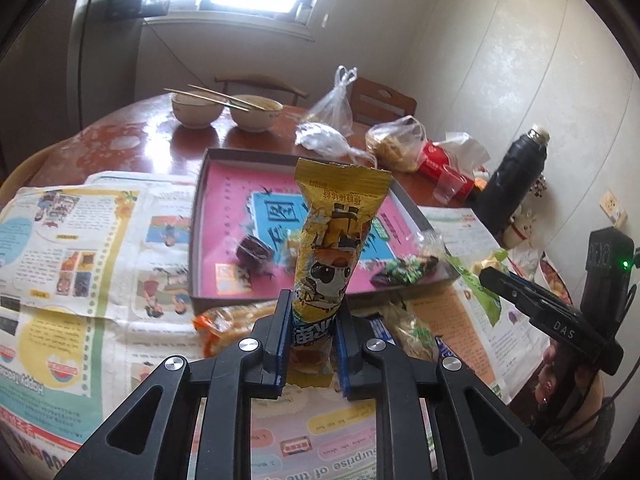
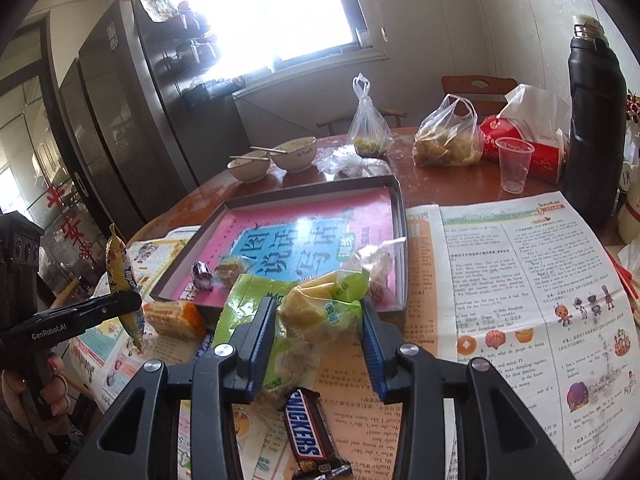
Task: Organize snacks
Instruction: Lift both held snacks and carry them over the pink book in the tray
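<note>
bowls [image 1: 224, 110]: two, with chopsticks across, far side of desk [image 1: 120, 140]
flask [image 2: 596, 120]: black, upright, right side
plastic cup [image 2: 513, 164]: clear, beside red tissue pack [image 2: 544, 156]

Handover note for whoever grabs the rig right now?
Left gripper: shut on the yellow snack packet, held upright above the newspaper.
Right gripper: shut on the green snack bag.
Tray: a few small wrapped sweets already inside.
Left to do: place both held snacks, then the Snickers bar and orange packet, both on the newspaper in front of the tray.
</note>
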A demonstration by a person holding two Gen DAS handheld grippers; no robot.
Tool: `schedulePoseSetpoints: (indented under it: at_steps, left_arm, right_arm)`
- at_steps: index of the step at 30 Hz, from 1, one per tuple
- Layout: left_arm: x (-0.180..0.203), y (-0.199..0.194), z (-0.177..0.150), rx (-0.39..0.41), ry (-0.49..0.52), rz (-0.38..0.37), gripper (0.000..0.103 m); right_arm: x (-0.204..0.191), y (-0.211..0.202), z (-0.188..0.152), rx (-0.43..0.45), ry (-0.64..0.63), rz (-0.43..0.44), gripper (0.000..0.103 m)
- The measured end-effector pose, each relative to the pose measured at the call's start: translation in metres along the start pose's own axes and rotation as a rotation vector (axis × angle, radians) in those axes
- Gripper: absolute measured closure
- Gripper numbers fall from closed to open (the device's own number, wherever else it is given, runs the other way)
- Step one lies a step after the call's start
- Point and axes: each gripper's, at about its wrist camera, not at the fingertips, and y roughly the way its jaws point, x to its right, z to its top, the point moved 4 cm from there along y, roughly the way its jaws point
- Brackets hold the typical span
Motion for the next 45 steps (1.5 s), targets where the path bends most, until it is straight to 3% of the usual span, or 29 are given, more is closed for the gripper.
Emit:
schedulePoseSetpoints:
  at_steps: [18, 45]
  left_arm:
    - [-0.03, 0.02, 0.041, 0.06, -0.043, 0.064, 0.084]
    - [-0.05, 0.074, 0.028, -0.047, -0.049, 0.125, 0.084]
  right_arm:
    - [-0.026, 0.025, 0.036, 0.053, -0.006, 0.022, 0.062]
    - [-0.037, 0.072, 0.044, 0.009, 0.014, 0.01, 0.062]
